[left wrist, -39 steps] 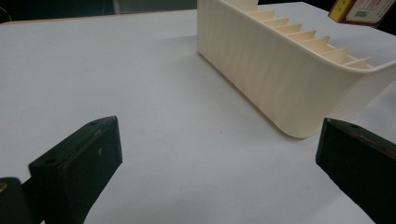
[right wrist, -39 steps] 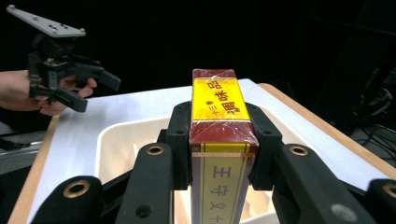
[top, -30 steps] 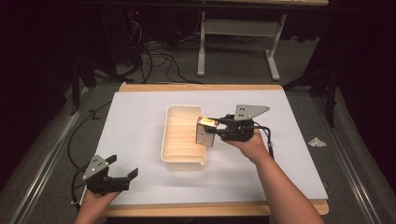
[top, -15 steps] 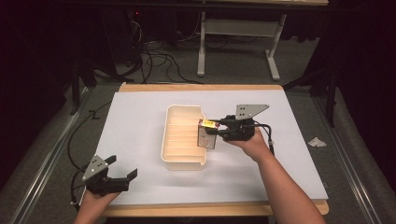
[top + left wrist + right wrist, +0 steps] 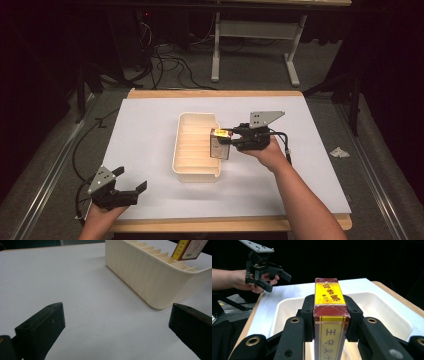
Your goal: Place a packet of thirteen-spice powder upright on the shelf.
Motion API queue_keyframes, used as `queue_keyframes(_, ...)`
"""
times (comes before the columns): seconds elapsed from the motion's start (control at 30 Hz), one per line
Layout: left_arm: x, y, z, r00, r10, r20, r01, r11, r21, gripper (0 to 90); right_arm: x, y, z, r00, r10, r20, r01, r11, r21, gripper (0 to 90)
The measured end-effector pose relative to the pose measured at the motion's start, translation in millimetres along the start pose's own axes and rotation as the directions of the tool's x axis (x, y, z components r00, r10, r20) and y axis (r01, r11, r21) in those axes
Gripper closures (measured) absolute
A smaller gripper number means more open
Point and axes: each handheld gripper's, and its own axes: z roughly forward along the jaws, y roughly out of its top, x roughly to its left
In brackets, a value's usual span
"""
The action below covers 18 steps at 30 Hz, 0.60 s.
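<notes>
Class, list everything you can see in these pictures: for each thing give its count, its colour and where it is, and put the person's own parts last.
Slotted tray: one, cream, middle of the white sheet, ribbed dividers inside.
Small box: one, red and yellow with printed characters, clamped in the right gripper above the tray's right side.
White sheet: one, covering the table top.
Table: one, wooden edge visible around the sheet.
Crumpled scrap: one, white, on the grey floor right of the table.
Desk frame: one, grey, behind the table, cables beside it.
Left gripper: black, jaws apart, at the table's near left corner, holding nothing.
Right gripper: black, shut on the box.
</notes>
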Motion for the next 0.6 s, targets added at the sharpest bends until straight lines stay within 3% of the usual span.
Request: queue_keyframes(0.6, 0.3, 0.3, -0.2, 1.0000, -0.005, -0.002, 0.005, 1.0000, -0.004, 1.0, -1.9, 5.2, 22.3, 0.9994, -0.011, -0.032, 0.012, 0.999, 0.030, 68.5)
